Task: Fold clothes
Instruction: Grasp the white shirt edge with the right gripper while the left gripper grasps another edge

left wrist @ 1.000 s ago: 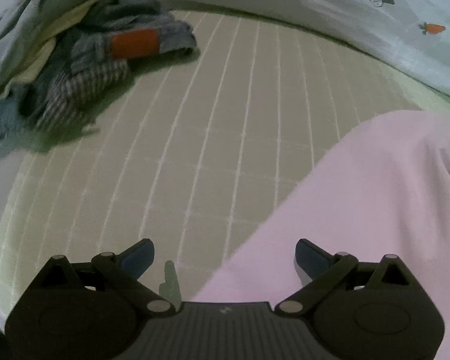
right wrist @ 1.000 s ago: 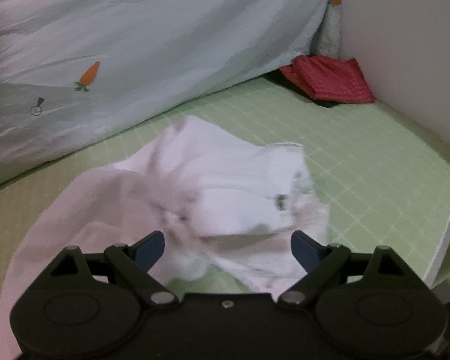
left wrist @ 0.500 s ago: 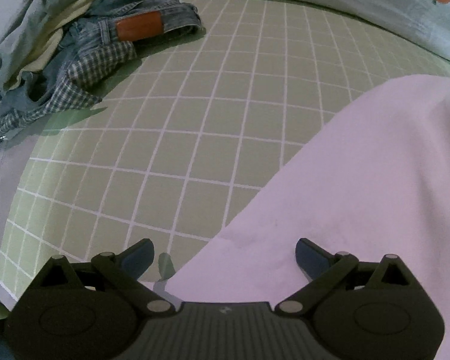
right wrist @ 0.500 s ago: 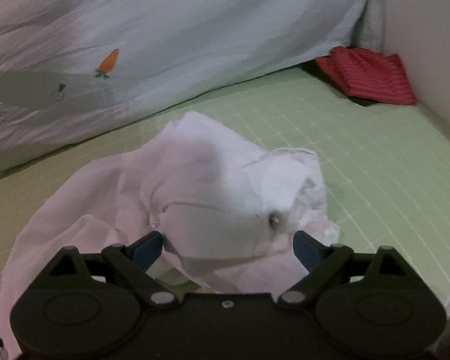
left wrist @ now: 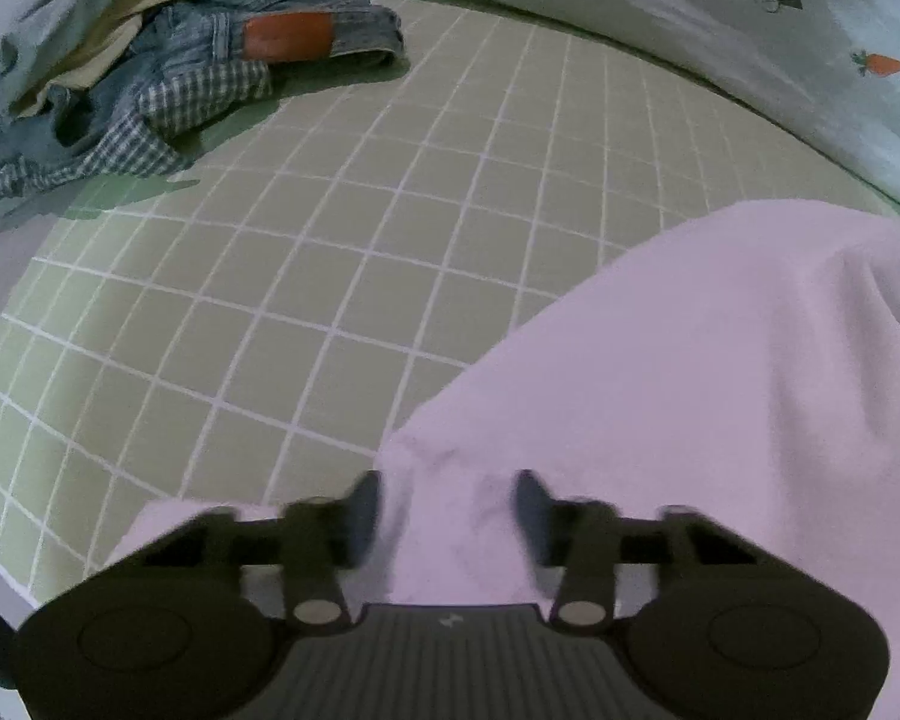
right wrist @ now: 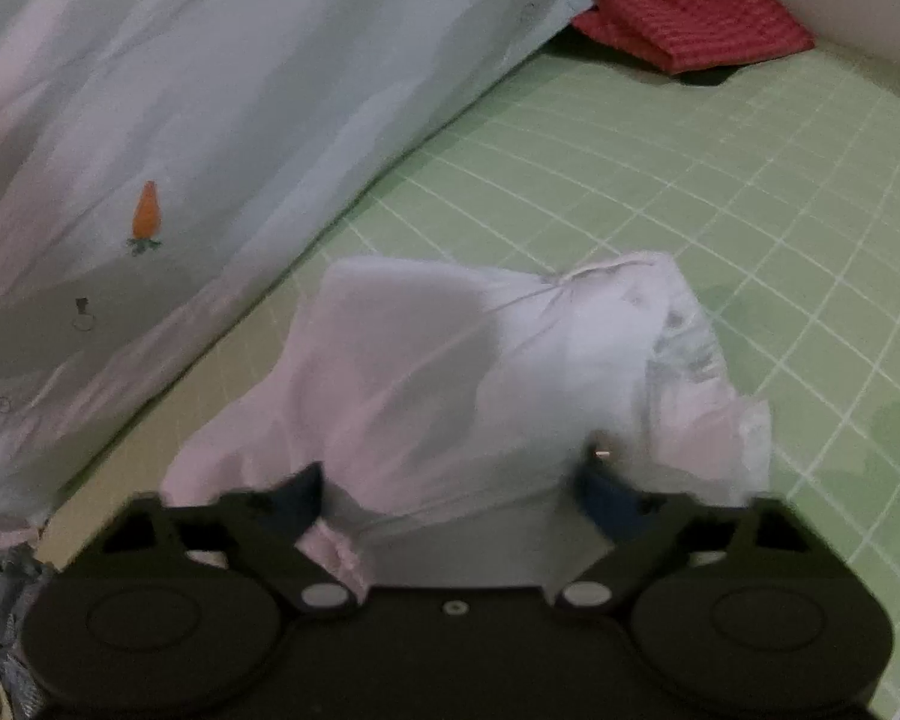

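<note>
A pale pink-white garment (left wrist: 690, 390) lies crumpled on the green checked sheet (left wrist: 330, 276). My left gripper (left wrist: 447, 510) is over its near left edge. Its jaws are closing, and the cloth bunches into creases between the fingers. In the right wrist view the same garment (right wrist: 480, 348) rises in a rumpled mound with a small metal snap on it. My right gripper (right wrist: 453, 498) straddles the near side of that mound. Its jaws are also closing but still stand wide, with a thick fold of cloth between them.
A heap of jeans and checked shirts (left wrist: 180, 60) lies at the far left of the bed. A pale quilt with carrot prints (right wrist: 180, 120) runs along the back. A folded red cloth (right wrist: 696, 12) sits in the far corner by the white wall (right wrist: 870, 0).
Both grippers have come down onto the garment and their jaws have narrowed, the left much more. The right gripper has moved in and rolled, so the mound now fills its gap.
</note>
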The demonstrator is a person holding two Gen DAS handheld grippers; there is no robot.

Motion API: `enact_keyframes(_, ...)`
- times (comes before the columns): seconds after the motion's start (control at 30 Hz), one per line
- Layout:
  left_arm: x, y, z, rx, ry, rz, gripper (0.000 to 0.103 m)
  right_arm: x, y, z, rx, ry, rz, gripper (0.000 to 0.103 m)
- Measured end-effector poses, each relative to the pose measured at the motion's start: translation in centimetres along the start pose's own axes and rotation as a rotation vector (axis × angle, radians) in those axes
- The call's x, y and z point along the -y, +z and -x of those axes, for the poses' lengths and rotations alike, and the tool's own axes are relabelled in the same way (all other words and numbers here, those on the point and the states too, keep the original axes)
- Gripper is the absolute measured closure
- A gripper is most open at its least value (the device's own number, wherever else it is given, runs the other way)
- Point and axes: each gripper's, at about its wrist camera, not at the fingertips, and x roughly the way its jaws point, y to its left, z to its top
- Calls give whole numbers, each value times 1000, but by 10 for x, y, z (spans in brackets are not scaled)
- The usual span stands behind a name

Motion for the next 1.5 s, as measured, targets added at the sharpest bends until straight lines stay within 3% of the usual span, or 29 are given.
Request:
enact_keyframes(0.03,1,0,2,-2,11,1,91,3,1,3,13,9,-11,56)
enact_keyframes(0.1,1,2,8,4,31,8,95,9,6,14,55,-5,20,70)
enact_keyframes(0.2,3,5,30,72,79,-14,96,15,13,37,146,-49,119,77)
enact_keyframes(0.33,0,20,63,173,136,-4,96,28,23,70,236,-75,164,79)
enact_keyframes(0.5,1,55,97,300,155,30,96,49,41,93,317,-115,191,80)
enact_keyframes(0.67,24,115,130,458,157,-10,97,53,60,114,397,-110,178,80)
enact_keyframes(0.8,44,176,161,630,148,-4,98,33,90,123,493,-77,204,80)
enact_keyframes(0.93,68,260,180,806,144,0,98,1,137,109,599,-14,208,80)
enact_keyframes(1.13,95,318,182,911,114,55,98,-48,195,71,709,46,176,81)
enact_keyframes(1.2,97,313,171,887,100,66,101,-45,198,59,695,18,171,80)
enact_keyframes(1.27,95,289,151,807,66,63,100,-34,189,41,640,-56,193,79)
enact_keyframes(1.33,93,255,119,662,14,65,100,-14,178,17,557,-167,231,73)
enact_keyframes(1.43,96,196,60,379,-19,71,100,26,151,-16,344,-362,260,68)
enact_keyframes(1.5,102,157,34,239,-20,52,100,47,132,-17,273,-383,219,61)
